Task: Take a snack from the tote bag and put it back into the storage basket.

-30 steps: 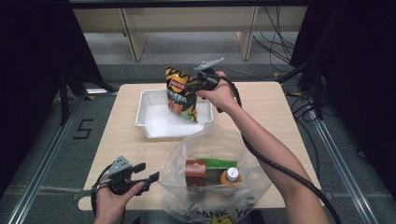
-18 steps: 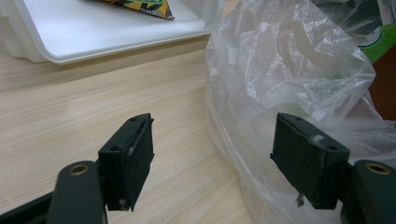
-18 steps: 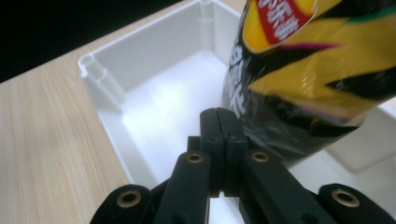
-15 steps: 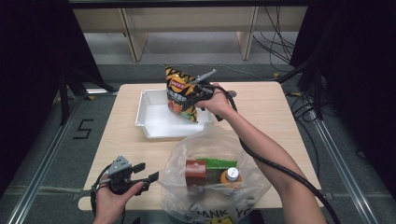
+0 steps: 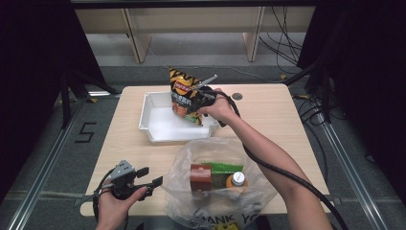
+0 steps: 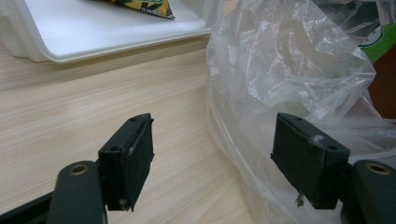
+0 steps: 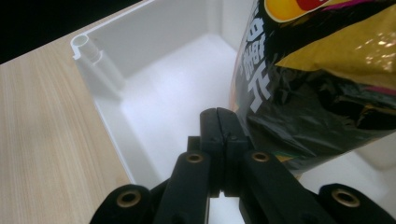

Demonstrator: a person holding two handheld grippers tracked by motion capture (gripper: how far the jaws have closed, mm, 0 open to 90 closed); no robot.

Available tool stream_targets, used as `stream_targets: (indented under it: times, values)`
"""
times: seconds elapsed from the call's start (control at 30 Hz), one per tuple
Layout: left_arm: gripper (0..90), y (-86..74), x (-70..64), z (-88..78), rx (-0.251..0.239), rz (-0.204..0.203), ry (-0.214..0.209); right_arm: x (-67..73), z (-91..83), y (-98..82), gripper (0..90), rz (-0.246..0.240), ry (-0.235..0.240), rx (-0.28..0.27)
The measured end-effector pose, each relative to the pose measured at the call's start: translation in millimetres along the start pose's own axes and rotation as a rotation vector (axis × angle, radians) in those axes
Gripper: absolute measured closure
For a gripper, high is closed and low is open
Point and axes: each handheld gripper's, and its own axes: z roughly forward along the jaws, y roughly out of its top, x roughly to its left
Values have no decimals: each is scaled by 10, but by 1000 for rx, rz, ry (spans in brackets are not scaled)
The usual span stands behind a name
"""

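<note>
A black and orange snack bag (image 5: 184,93) hangs upright over the white tray (image 5: 153,120), its lower end down inside it. My right gripper (image 5: 198,93) is shut on the bag's edge. In the right gripper view the jaws (image 7: 224,126) are pressed together beside the bag (image 7: 327,70), above the tray floor (image 7: 154,102). My left gripper (image 5: 152,176) rests near the table's front left, open, pointing at a clear plastic bag (image 5: 215,153). In the left gripper view the bag's film (image 6: 289,70) lies against the right jaw of that gripper (image 6: 212,140).
Inside the plastic bag sit a brown box (image 5: 200,176), a green packet (image 5: 222,168) and a bottle with an orange cap (image 5: 236,180). The tray's near rim (image 6: 93,46) lies ahead of the left gripper. Bare wood spans the table's right side (image 5: 277,110).
The right gripper has come down with the snack bag, bringing its lower end into the tray. The left gripper has stayed where it was.
</note>
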Motion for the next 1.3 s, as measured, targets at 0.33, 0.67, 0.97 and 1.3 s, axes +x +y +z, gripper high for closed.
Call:
stream_targets:
  times: [0.33,0.67,0.97,1.3]
  values:
    - [323,190,106,-31,-74,-38,-7,75,-354,102,839,-10,-19,-105]
    - [645,852,313,383,-105,58,10,316,-1148,-22,654,-6,-80,-288]
    - [879,1266,609,1144,-10,64,29,403,-1721,-523,636,8,-148,-388]
    - [895,1401,740,1879,177,89,29,503,-2026,-986,572,-3,-188,-415]
